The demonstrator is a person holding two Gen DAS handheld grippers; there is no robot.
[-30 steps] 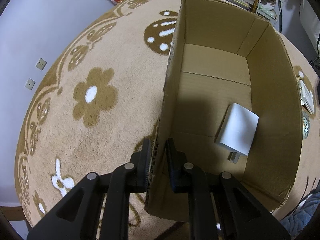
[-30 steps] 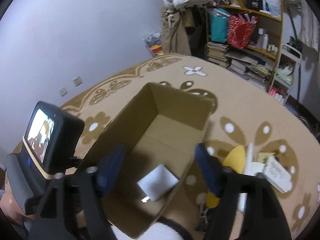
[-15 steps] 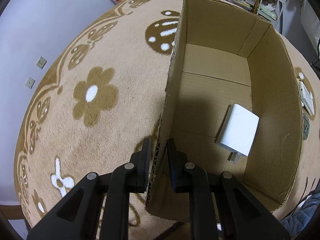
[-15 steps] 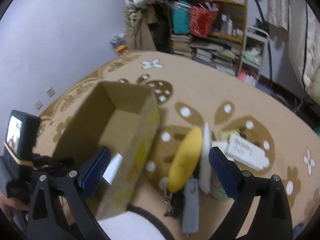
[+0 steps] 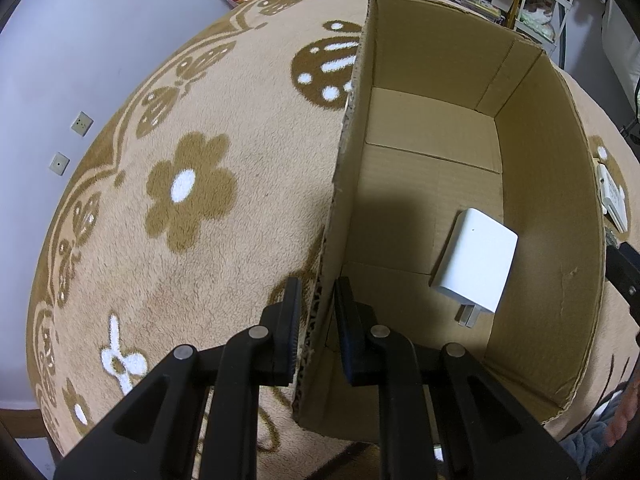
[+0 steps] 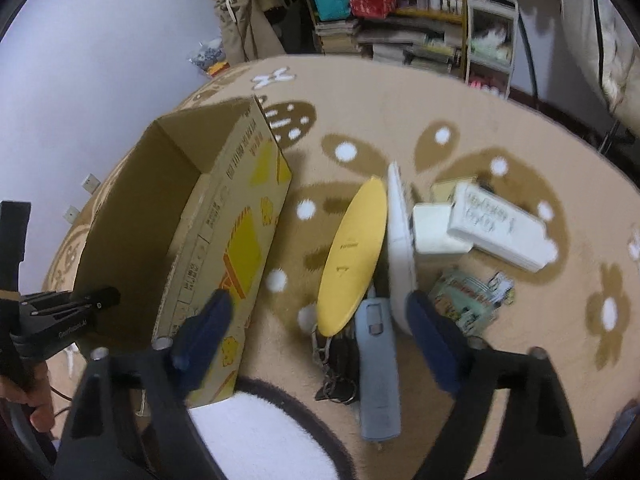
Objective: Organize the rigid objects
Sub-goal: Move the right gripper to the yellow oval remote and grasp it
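My left gripper is shut on the left wall of the open cardboard box, one finger outside and one inside. On the box floor lies a white charger, plug prongs toward me. My right gripper hangs over a pile on the rug to the right of the box, its jaws closing and pressing on nothing. Between and beyond its fingers lie a yellow oval object, a white oval object on edge, a grey-blue handset and a key chain.
White boxes, a white block and a colourful packet lie further right on the flowered rug. Crowded shelves line the far wall. A person's hand holds the left gripper's body at the left edge.
The right gripper has swung from above the box to the right and down over the pile, and its jaws have narrowed a little. The left gripper has kept its hold on the box wall.
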